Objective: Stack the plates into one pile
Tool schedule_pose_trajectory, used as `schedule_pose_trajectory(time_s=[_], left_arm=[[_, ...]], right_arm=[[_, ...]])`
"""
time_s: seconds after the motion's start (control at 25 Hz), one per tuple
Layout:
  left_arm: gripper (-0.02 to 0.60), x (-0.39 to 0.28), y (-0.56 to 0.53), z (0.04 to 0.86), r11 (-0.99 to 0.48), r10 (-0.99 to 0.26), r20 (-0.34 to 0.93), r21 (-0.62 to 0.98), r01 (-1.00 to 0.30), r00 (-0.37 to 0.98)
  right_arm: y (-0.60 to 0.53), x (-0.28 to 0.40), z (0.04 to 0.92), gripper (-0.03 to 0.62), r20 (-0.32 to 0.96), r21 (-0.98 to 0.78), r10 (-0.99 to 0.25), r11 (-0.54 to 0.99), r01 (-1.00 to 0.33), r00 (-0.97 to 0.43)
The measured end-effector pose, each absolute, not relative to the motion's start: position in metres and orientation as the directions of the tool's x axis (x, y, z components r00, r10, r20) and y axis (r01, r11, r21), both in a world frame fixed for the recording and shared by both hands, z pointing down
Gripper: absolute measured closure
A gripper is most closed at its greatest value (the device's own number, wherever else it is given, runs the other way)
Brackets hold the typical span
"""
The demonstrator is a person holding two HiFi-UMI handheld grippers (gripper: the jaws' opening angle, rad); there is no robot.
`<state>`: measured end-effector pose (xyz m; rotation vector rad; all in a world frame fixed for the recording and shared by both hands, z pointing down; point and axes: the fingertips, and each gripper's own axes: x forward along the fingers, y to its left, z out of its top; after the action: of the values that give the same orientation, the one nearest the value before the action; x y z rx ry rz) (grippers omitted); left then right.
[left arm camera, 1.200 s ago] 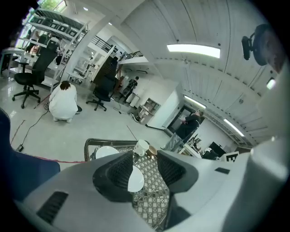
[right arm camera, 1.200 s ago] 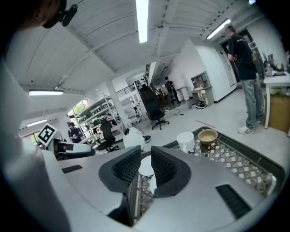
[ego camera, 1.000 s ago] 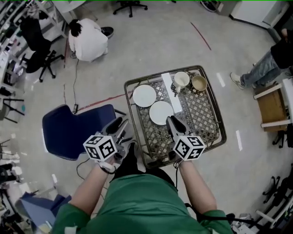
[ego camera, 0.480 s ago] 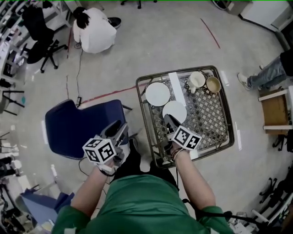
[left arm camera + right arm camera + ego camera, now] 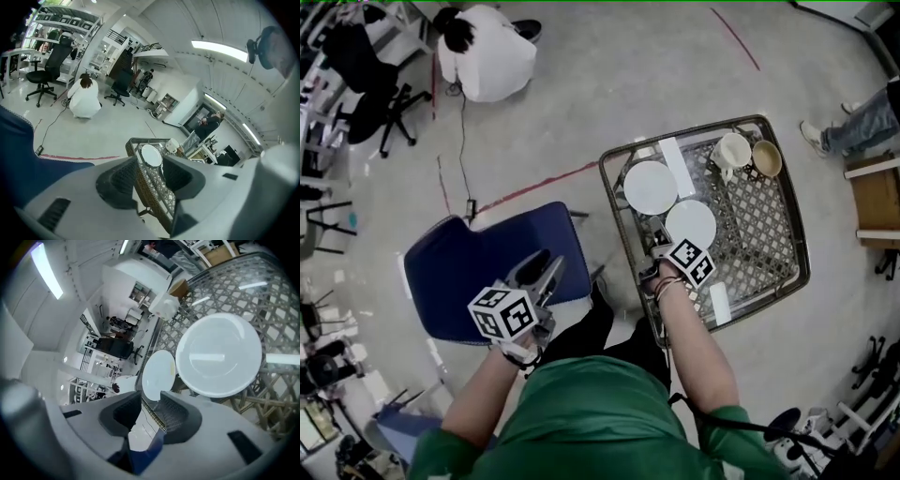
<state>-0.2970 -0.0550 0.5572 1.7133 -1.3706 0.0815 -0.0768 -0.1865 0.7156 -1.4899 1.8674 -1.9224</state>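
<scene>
Now near plate (image 5: 690, 223), far plate (image 5: 651, 187), unstacked

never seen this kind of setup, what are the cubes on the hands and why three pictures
No robot here: a person holds a two-fingered tool in each hand, and the patterned cubes are part of those tools. The wide picture comes from a camera on the person's head, looking down. The other two come from cameras riding on each tool, looking along its fingers. On the lattice table lie a near plate and a far plate, not stacked, plus a white mug and a tan cup. The left gripper is open and empty, beside a blue chair. The right gripper is at the near plate; its fingers have just been opening, with nothing pinched between them.
</scene>
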Motion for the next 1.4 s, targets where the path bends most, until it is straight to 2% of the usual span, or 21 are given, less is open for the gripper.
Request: schedule_pose_trajectory(time_s=[0.08, 0.36, 0.6, 0.72, 1.04, 1.4], left_arm=[[0.399, -0.307, -0.056, 0.564, 0.039, -0.730, 0.565, 0.597, -0.802, 0.385], [0.399, -0.324, -0.065, 0.575, 0.040, -0.699, 0.584, 0.607, -0.793, 0.412], [0.399, -0.327, -0.062, 0.580, 0.039, -0.685, 0.594, 0.609, -0.792, 0.422], [0.399, -0.332, -0.058, 0.583, 0.050, -0.685, 0.597, 0.610, -0.791, 0.417], [0.399, -0.324, -0.054, 0.583, 0.060, -0.688, 0.596, 0.615, -0.786, 0.413], [0.400, -0.286, -0.056, 0.577, 0.013, -0.678, 0.578, 0.628, -0.778, 0.455]], right_arm=[[-0.192, -0.087, 0.732, 0.436, 0.579, -0.795, -0.634, -0.299, -0.527, -0.513], [-0.211, -0.081, 0.767, 0.433, 0.649, -0.745, -0.666, -0.459, -0.484, -0.367], [-0.229, -0.079, 0.771, 0.461, 0.620, -0.765, -0.708, -0.449, -0.462, -0.339], [-0.231, -0.086, 0.776, 0.522, 0.636, -0.756, -0.678, -0.449, -0.477, -0.370], [-0.237, -0.087, 0.749, 0.560, 0.540, -0.822, -0.693, -0.311, -0.477, -0.479], [-0.234, -0.070, 0.707, 0.563, 0.388, -0.904, -0.725, -0.181, -0.387, -0.568]])
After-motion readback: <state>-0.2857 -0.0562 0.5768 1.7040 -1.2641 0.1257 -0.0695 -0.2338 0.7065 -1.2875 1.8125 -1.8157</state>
